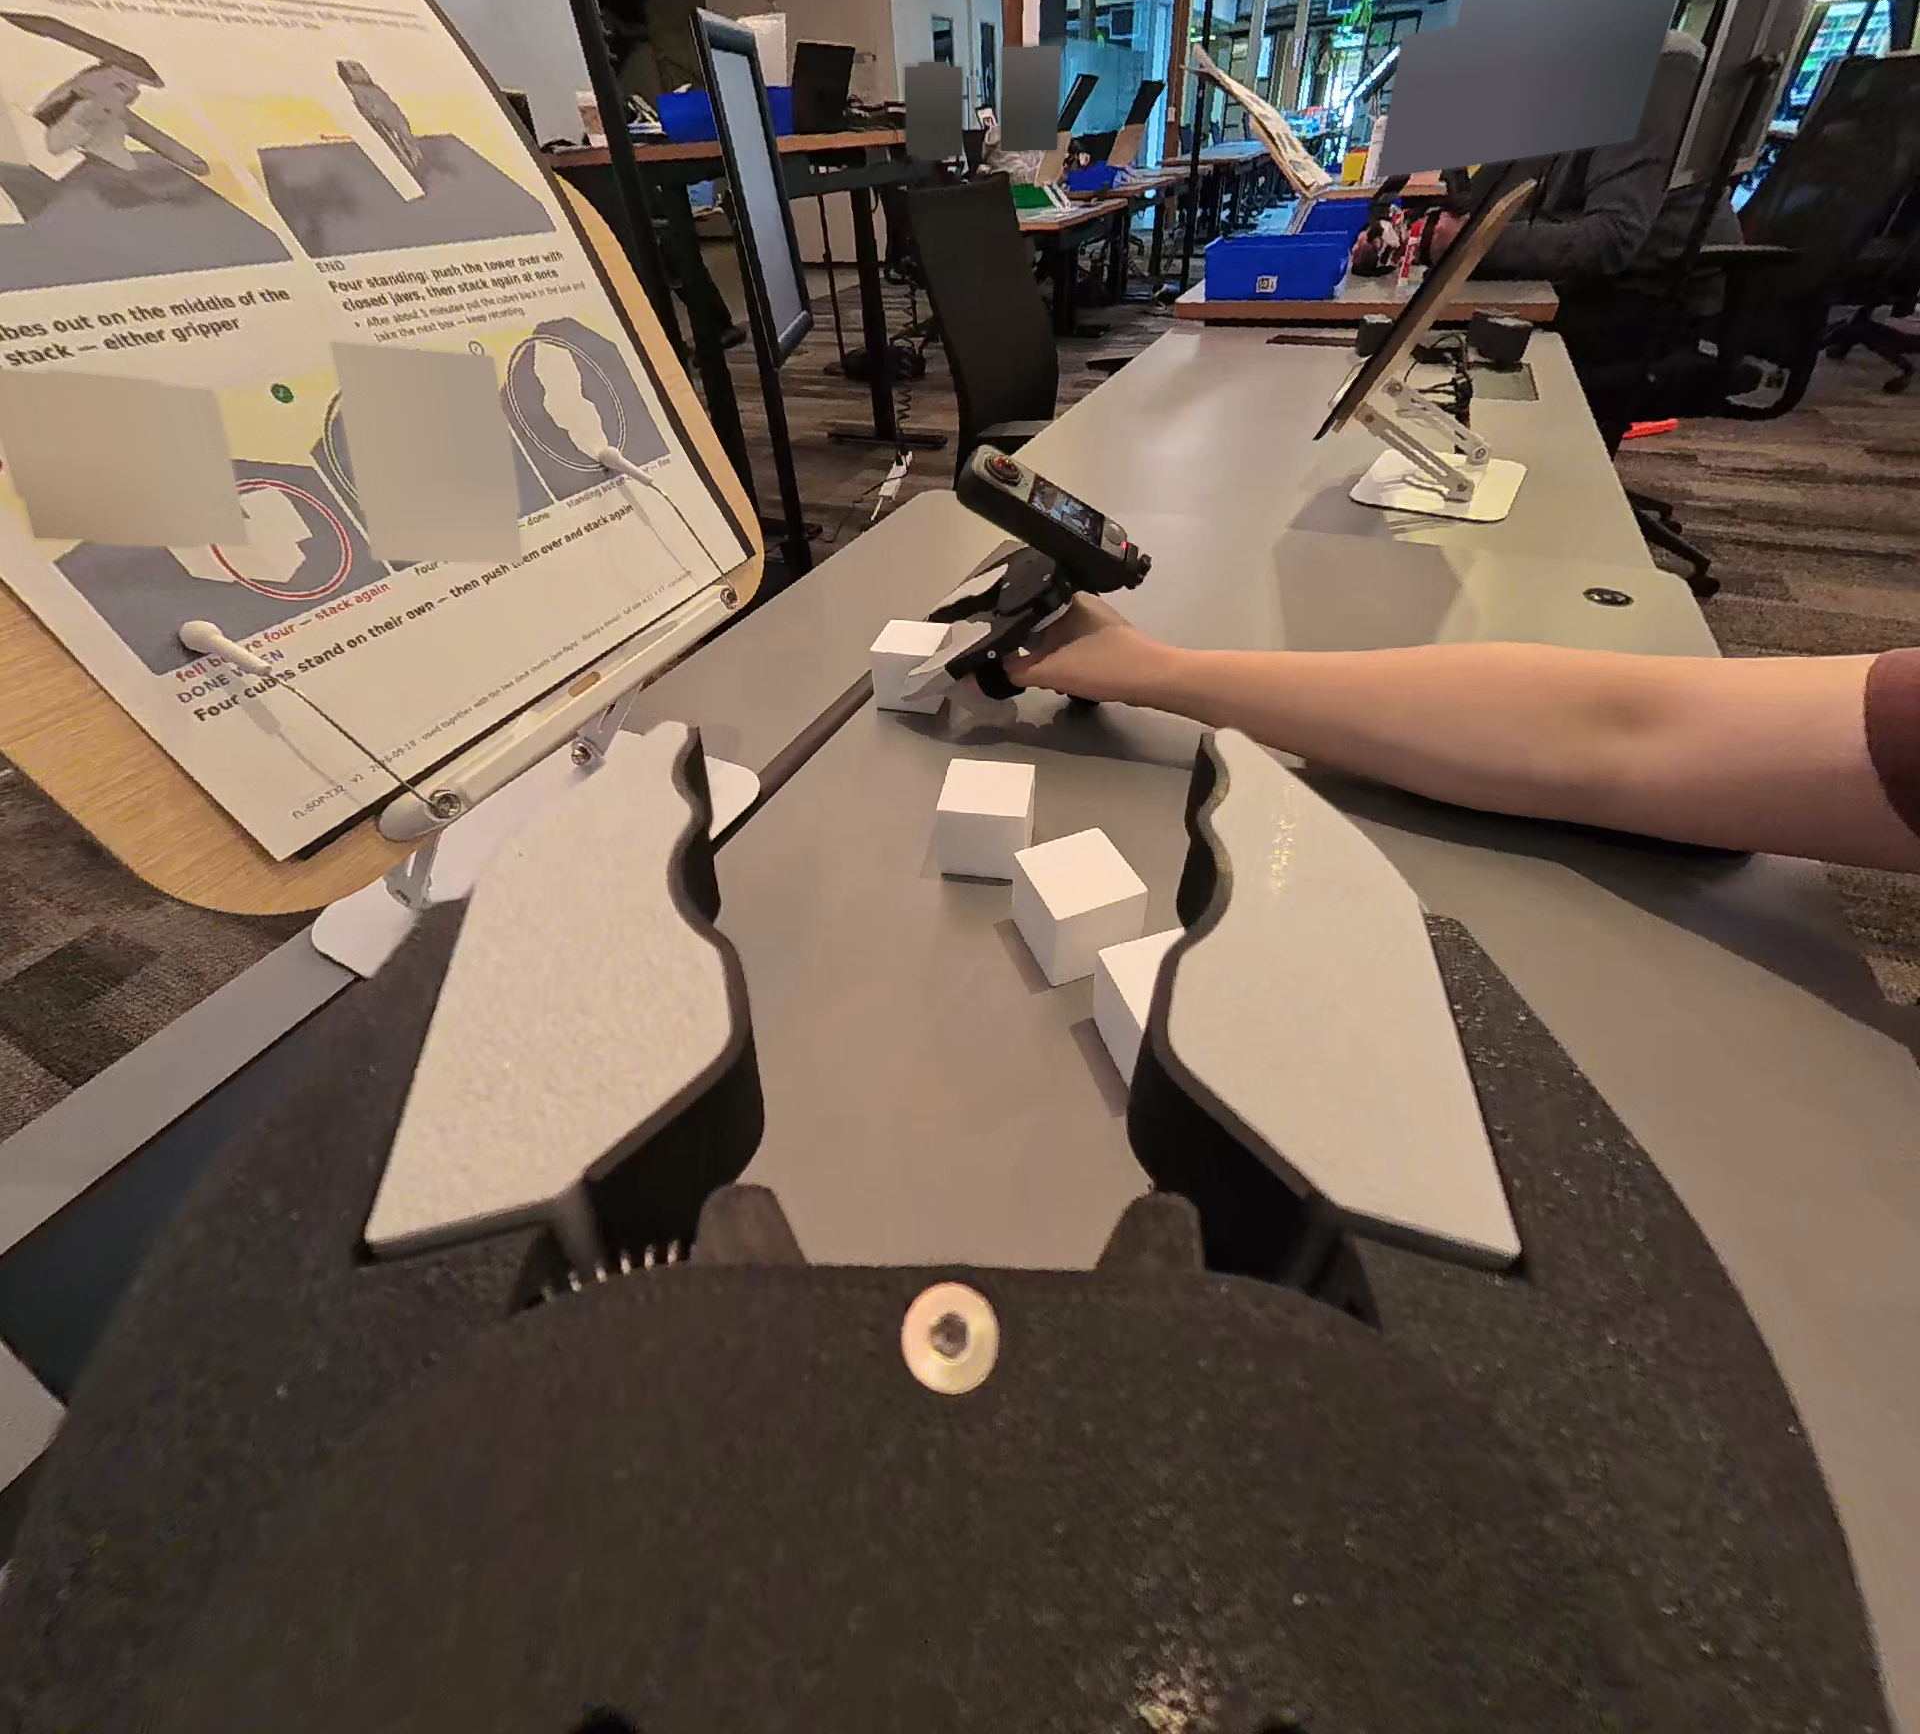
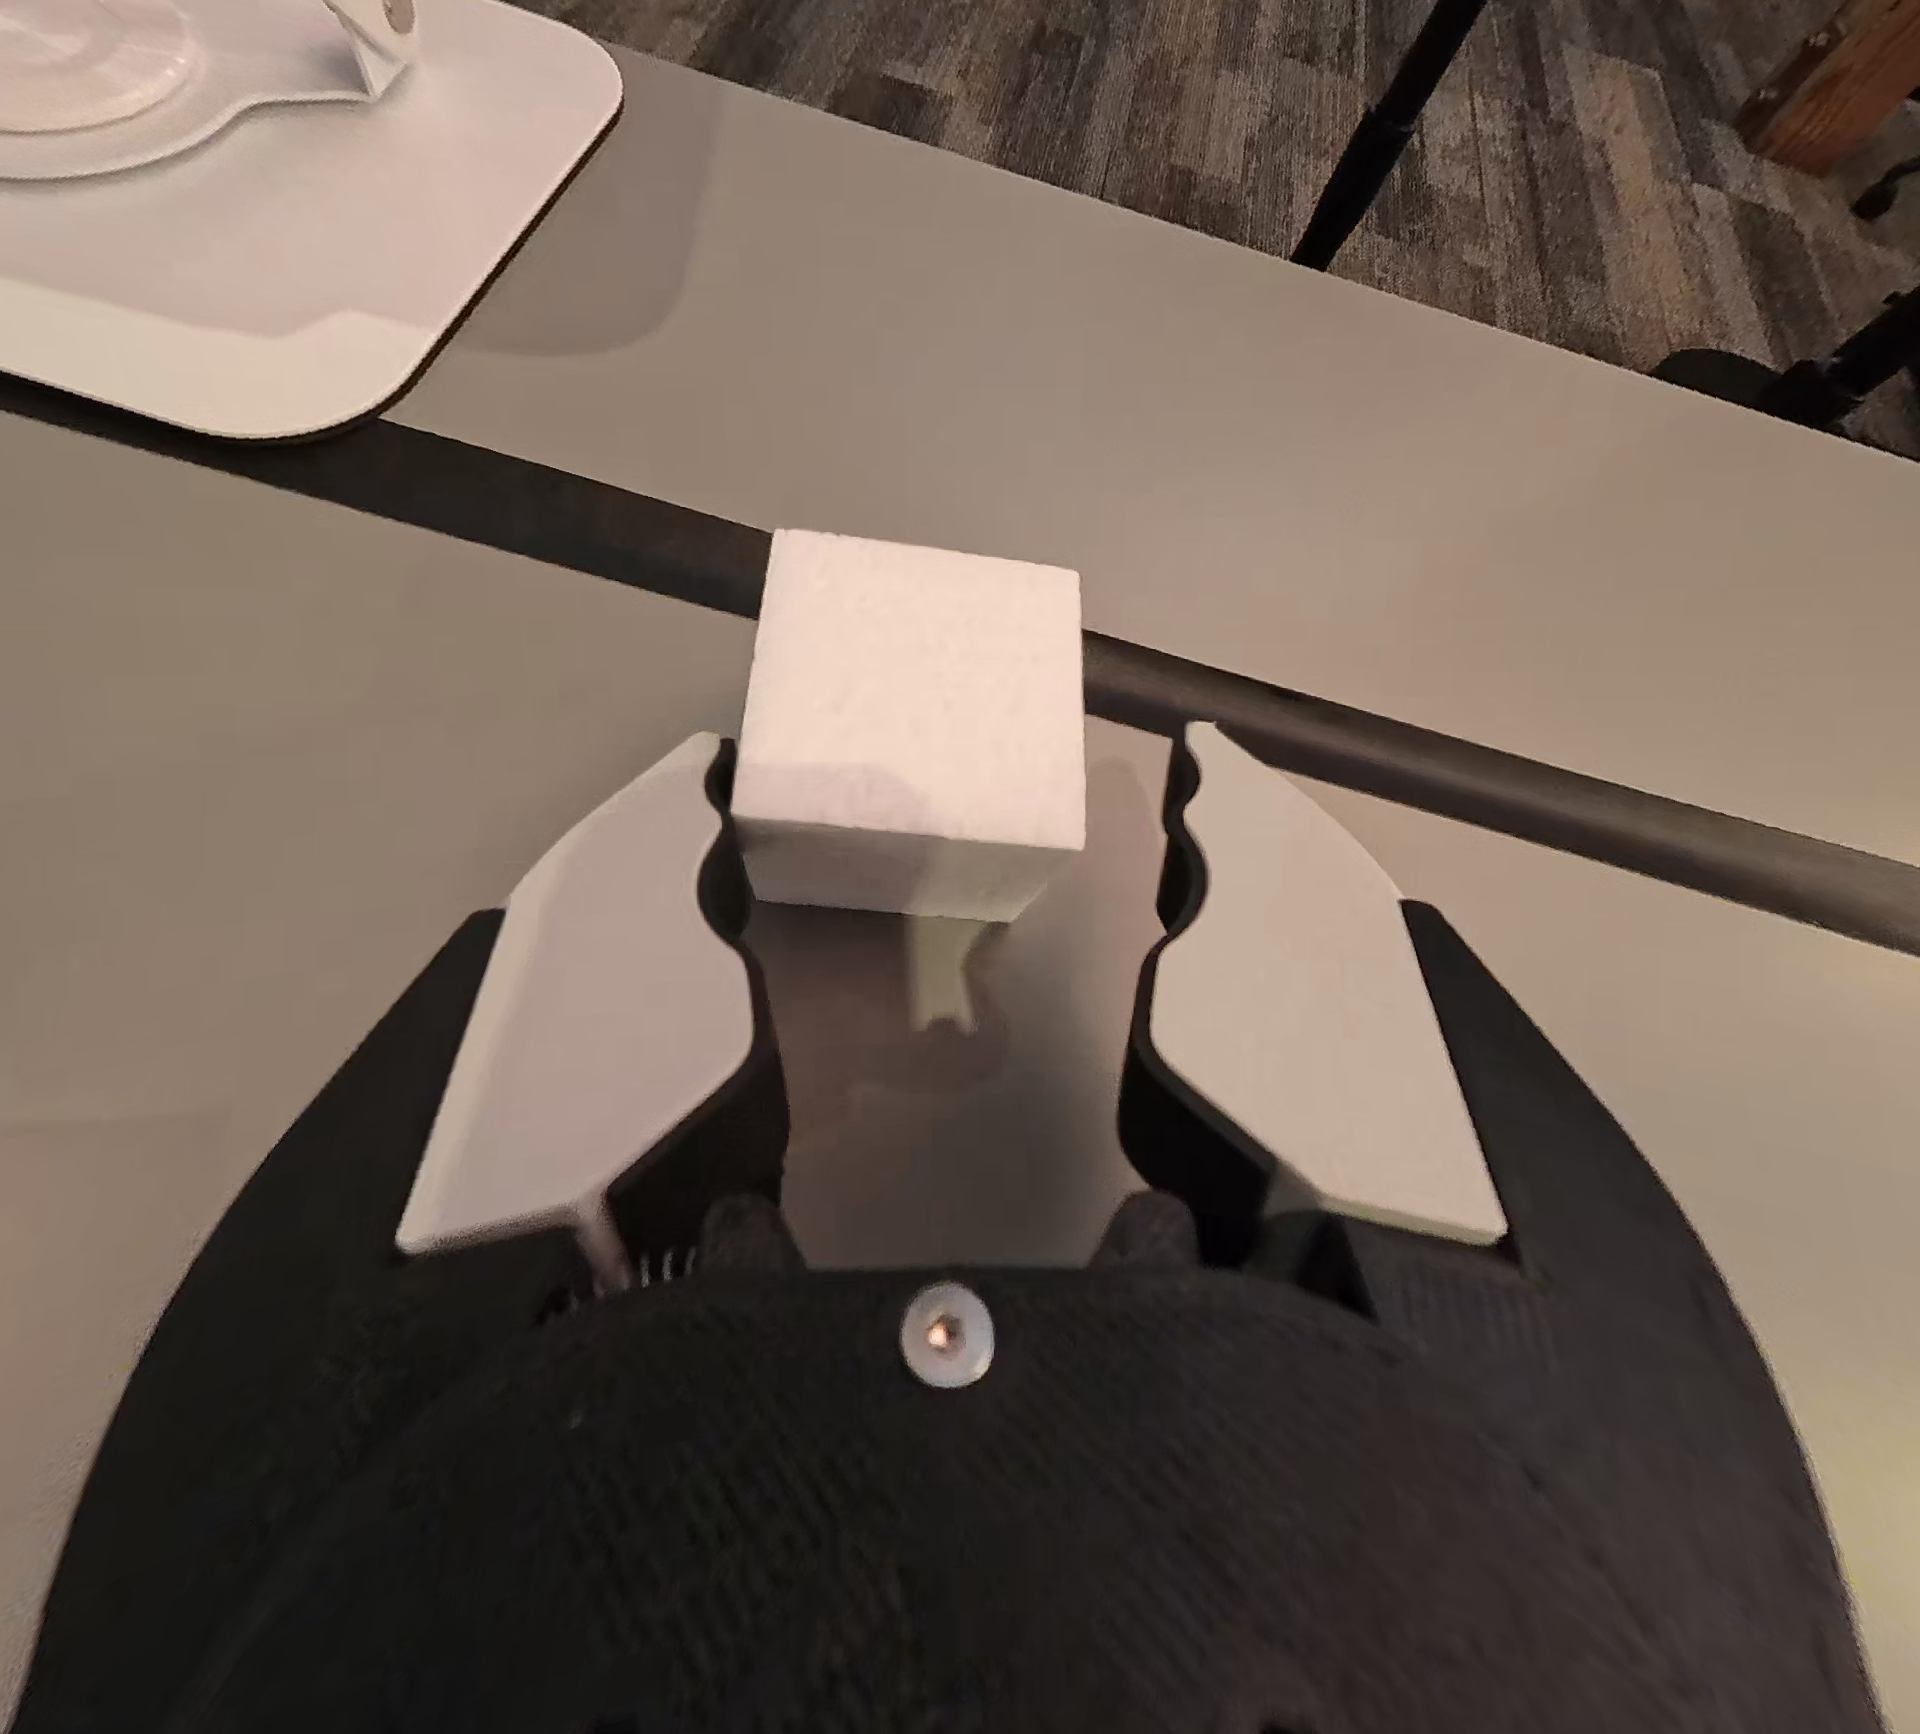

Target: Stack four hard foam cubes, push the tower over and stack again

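Observation:
Several white foam cubes lie apart on the grey table (image 1: 1195, 458). In the left wrist view the far cube (image 1: 902, 661) sits at the right gripper (image 1: 935, 666), a second cube (image 1: 984, 817) and a third cube (image 1: 1081, 900) lie in the middle, and a near cube (image 1: 1127, 998) is partly hidden behind my left gripper's right finger. My left gripper (image 1: 951, 749) is open and empty above the table. In the right wrist view my right gripper (image 2: 951, 744) is open around the far cube (image 2: 914, 708); its left finger touches the cube, and a gap separates the right finger from it.
A tilted board with an instruction sheet (image 1: 312, 354) stands at the left on a white stand; its base (image 2: 260, 209) shows in the right wrist view. A dark seam (image 2: 1351, 749) runs between table tops behind the cube. Another stand (image 1: 1434, 448) sits farther back. A forearm (image 1: 1455, 728) crosses the table. The left gripper's tips are roughly 50 centimetres from the right gripper's.

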`<state>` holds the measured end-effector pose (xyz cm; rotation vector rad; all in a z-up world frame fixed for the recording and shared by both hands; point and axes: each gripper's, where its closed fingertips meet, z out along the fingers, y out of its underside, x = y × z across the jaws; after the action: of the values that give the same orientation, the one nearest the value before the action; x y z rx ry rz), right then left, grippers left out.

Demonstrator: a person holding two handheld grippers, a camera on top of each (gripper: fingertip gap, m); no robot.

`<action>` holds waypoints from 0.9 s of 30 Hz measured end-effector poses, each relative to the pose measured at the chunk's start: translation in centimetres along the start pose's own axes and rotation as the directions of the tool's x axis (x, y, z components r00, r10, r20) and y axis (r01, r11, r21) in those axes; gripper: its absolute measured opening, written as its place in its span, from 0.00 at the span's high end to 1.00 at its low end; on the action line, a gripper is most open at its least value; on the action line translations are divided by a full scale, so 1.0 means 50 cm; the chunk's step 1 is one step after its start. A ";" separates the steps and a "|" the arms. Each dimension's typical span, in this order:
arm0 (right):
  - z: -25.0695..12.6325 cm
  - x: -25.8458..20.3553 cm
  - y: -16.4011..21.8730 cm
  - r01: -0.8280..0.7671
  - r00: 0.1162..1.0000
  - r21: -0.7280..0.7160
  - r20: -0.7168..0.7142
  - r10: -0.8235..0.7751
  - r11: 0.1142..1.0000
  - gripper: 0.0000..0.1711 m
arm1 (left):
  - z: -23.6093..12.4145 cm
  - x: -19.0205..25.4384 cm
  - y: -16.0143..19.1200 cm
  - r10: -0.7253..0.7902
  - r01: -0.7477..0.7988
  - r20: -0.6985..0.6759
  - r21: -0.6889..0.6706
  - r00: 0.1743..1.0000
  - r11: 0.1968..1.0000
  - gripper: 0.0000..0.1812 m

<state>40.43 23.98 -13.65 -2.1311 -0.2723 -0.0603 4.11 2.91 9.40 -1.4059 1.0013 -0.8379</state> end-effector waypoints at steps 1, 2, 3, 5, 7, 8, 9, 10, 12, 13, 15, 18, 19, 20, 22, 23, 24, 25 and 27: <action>0.001 -0.002 0.001 0.004 1.000 -0.006 0.007 -0.004 1.000 0.56 | 0.003 -0.001 0.002 -0.002 0.002 0.000 -0.003 1.000 1.000 0.52; 0.002 -0.002 0.002 0.006 1.000 -0.010 0.009 -0.006 1.000 0.58 | 0.006 -0.002 0.004 -0.002 0.002 0.000 -0.007 1.000 1.000 0.52; 0.003 -0.002 0.003 0.008 1.000 -0.012 0.009 -0.008 1.000 0.60 | 0.008 -0.002 0.006 -0.002 0.002 -0.001 -0.011 1.000 1.000 0.52; 0.001 -0.003 0.004 0.019 1.000 -0.011 0.015 -0.019 1.000 0.63 | 0.012 -0.003 0.011 -0.003 0.003 0.001 -0.021 1.000 1.000 0.52; -0.001 -0.001 0.005 0.024 1.000 -0.008 0.015 -0.024 1.000 0.64 | 0.016 -0.003 0.017 -0.001 0.001 0.003 -0.034 1.000 0.999 0.52; -0.003 0.000 0.005 0.026 1.000 -0.008 0.015 -0.026 1.000 0.64 | 0.018 -0.002 0.019 0.003 -0.002 0.003 -0.040 1.000 0.999 0.52; -0.007 0.002 0.006 0.025 1.000 -0.010 0.018 -0.025 1.000 0.64 | 0.020 -0.001 0.021 0.008 -0.008 0.006 -0.047 1.000 0.999 0.51; -0.012 0.003 0.008 0.022 0.999 -0.013 0.025 -0.022 1.000 0.64 | 0.021 0.000 0.024 0.015 -0.015 0.009 -0.055 1.000 0.998 0.51; -0.031 0.005 0.007 0.019 0.999 -0.017 0.044 -0.018 1.000 0.64 | 0.021 0.003 0.025 0.029 -0.028 0.011 -0.067 1.000 0.997 0.51; -0.046 0.004 0.006 0.018 0.998 -0.018 0.061 -0.017 1.000 0.64 | 0.021 0.006 0.023 0.032 -0.032 0.006 -0.065 0.999 0.997 0.51; -0.090 -0.001 -0.003 0.003 0.994 -0.004 0.110 -0.003 1.000 0.64 | 0.019 0.009 0.018 0.035 -0.035 0.002 -0.057 0.999 0.998 0.52; -0.175 -0.018 -0.038 -0.062 0.979 0.061 0.197 0.049 0.996 0.64 | 0.015 0.008 0.018 0.041 -0.041 0.006 -0.061 0.999 0.997 0.52; -0.203 -0.031 -0.052 -0.091 0.969 0.077 0.238 0.071 0.993 0.64 | 0.014 0.007 0.019 0.042 -0.041 0.008 -0.064 0.999 0.997 0.52; -0.232 -0.052 -0.069 -0.132 0.951 0.095 0.294 0.099 0.987 0.64 | 0.013 0.007 0.020 0.038 -0.037 0.008 -0.066 0.999 0.997 0.52; -0.293 -0.119 -0.108 -0.249 0.883 0.141 0.440 0.164 0.958 0.64 | 0.012 0.006 0.022 0.020 -0.019 0.003 -0.071 1.000 0.997 0.53; -0.321 -0.157 -0.120 -0.291 0.847 0.153 0.500 0.180 0.945 0.64 | 0.011 0.005 0.022 0.013 -0.012 0.006 -0.073 1.000 0.997 0.54; -0.345 -0.198 -0.124 -0.305 0.819 0.155 0.546 0.176 0.940 0.64 | 0.012 0.004 0.023 0.009 -0.008 0.009 -0.073 1.000 0.997 0.54; -0.363 -0.238 -0.117 -0.285 0.806 0.149 0.572 0.152 0.947 0.64 | 0.013 0.004 0.023 0.006 -0.006 0.009 -0.073 1.000 0.997 0.54; -0.380 -0.301 -0.089 -0.177 0.825 0.156 0.562 0.060 0.972 0.64 | 0.017 0.005 0.027 -0.001 0.002 0.007 -0.083 1.000 0.997 0.54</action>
<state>26.02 7.87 -1.85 -1.9123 -0.4608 0.6490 4.86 3.05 7.98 -1.4794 1.0405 -0.8000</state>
